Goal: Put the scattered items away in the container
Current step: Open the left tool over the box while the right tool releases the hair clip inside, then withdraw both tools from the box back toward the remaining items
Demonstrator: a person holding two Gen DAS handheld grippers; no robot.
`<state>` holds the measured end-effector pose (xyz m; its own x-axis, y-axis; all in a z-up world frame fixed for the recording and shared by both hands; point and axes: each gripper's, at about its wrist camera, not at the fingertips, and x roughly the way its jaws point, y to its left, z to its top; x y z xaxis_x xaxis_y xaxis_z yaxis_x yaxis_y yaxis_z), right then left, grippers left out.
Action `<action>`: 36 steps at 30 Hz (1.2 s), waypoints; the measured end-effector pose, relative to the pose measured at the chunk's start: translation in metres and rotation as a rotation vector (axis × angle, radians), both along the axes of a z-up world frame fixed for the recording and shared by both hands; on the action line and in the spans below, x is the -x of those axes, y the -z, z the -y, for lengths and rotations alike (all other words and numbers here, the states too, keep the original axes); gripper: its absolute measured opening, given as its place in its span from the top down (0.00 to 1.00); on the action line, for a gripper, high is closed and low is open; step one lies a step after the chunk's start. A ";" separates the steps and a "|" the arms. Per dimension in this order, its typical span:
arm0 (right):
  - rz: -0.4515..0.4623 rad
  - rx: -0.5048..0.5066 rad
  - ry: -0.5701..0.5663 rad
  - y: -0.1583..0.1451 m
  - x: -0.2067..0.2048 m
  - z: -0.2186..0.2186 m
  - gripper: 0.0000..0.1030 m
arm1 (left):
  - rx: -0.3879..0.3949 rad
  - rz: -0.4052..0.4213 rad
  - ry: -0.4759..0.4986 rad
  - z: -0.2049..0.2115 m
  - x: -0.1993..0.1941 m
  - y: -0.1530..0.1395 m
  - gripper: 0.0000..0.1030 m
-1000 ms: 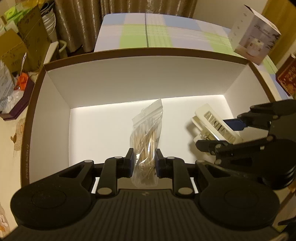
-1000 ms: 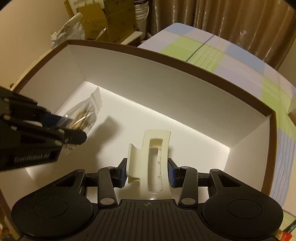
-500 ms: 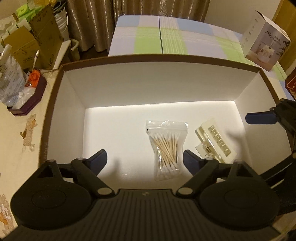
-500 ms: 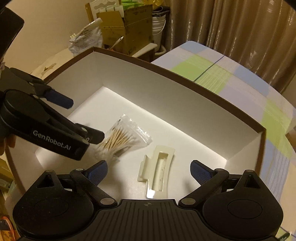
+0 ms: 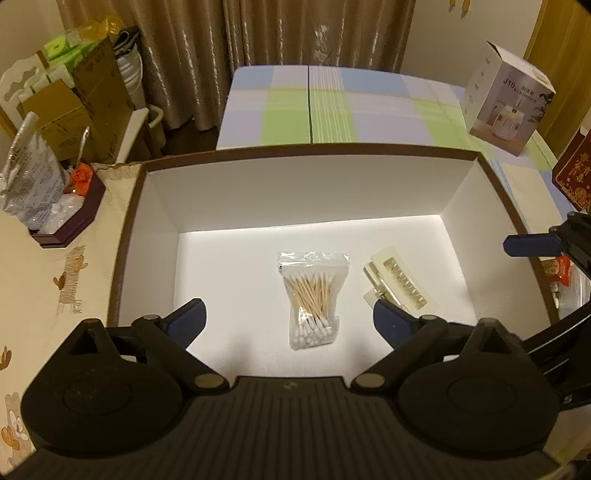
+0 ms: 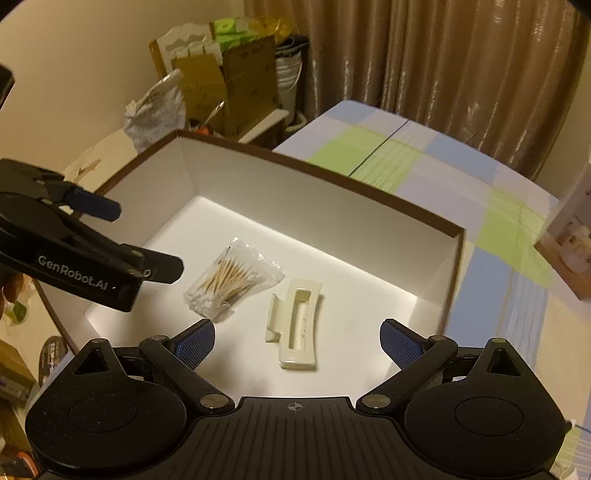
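both grippers empty, held above the box (image 5: 125, 236), a brown-rimmed cardboard box with white inside. left gripper (image 5: 289, 320) has its blue-padded fingers (image 5: 188, 317) spread wide apart, nothing between them, above the box's near side. right gripper (image 6: 297, 341) likewise wide apart and empty, above the near right part of the box; its blue finger tip shows at the right edge of the left wrist view

bag of cotton swabs (image 5: 313, 298) lies flat on the box floor near the middle, clear zip bag, wooden sticks, white tips toward the near wall. cream hair claw clip (image 5: 400, 282) lies flat on the box floor just beside the bag, on its right, not touching it as far as visible. in the right wrist view the bag (image 6: 232, 282) sits left of the clip (image 6: 297, 328), both well inside the box walls (image 6: 317, 206)

outside the box: checkered blue-green cloth (image 5: 332, 107) beyond the far wall, white product carton (image 5: 506, 99) beyond the far right corner, dark tray with plastic bags (image 5: 55, 210) left of the box, brown curtains (image 5: 295, 33) behind
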<state>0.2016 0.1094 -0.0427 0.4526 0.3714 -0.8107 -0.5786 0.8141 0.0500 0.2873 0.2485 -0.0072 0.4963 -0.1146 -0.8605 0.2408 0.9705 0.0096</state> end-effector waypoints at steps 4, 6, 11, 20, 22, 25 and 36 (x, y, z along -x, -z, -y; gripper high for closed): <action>0.013 -0.028 0.022 -0.011 0.011 0.013 0.02 | 0.006 0.024 -0.005 0.003 0.016 -0.009 0.03; 0.021 -0.040 0.027 -0.017 0.018 0.018 0.02 | 0.010 0.034 -0.008 0.003 0.025 -0.013 0.03; 0.048 -0.061 0.020 -0.032 0.036 0.028 0.02 | 0.004 0.065 -0.015 0.006 0.045 -0.023 0.03; 0.084 -0.074 -0.014 -0.040 0.076 0.043 0.02 | 0.015 0.104 -0.029 0.008 0.080 -0.040 0.03; 0.083 -0.075 -0.017 -0.040 0.084 0.047 0.02 | 0.016 0.113 -0.030 0.009 0.088 -0.042 0.03; 0.087 -0.070 -0.026 -0.039 0.095 0.053 0.02 | 0.024 0.119 -0.035 0.011 0.100 -0.045 0.03; 0.058 -0.092 -0.052 -0.036 0.121 0.078 0.02 | 0.045 0.083 -0.057 0.018 0.134 -0.036 0.03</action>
<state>0.0806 0.0310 -0.0066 0.4759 0.4672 -0.7452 -0.6238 0.7766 0.0885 0.1537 0.2302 0.0286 0.5725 -0.1216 -0.8109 0.1855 0.9825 -0.0163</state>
